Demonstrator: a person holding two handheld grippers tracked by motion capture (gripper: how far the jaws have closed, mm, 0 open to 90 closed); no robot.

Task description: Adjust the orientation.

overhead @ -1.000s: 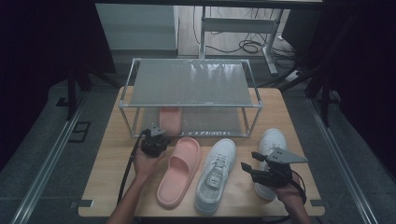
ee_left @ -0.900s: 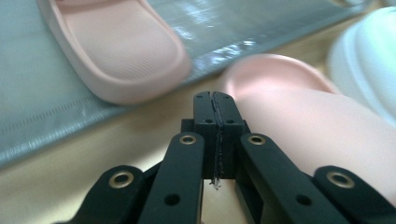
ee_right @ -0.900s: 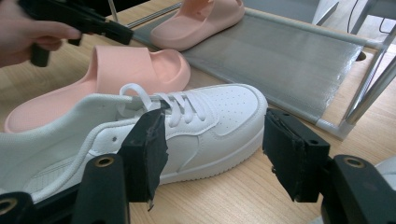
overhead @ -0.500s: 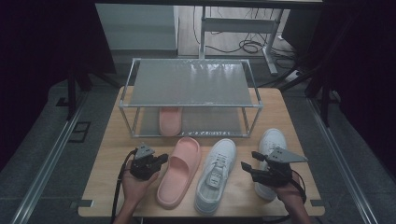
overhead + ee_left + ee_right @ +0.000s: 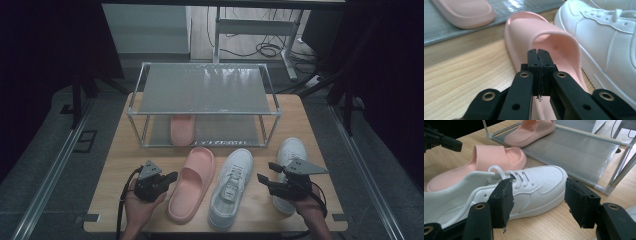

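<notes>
A pink slide lies on the wooden table with a white sneaker to its right. My left gripper hovers just left of the slide, jaws shut with nothing between them. In the left gripper view the closed tips point at the slide's strap, close to it; whether they touch I cannot tell. My right gripper is open over a second white sneaker. In the right gripper view its jaws stand wide apart in front of the first sneaker, holding nothing.
A metal two-shelf rack stands at the back of the table. A second pink slide lies on its lower shelf. Cables and desk legs are on the floor behind. The left gripper shows far off in the right gripper view.
My left gripper has drawn back from the rack's front toward the near edge, ending left of the slide on the table. The right gripper and the shoes have stayed put.
</notes>
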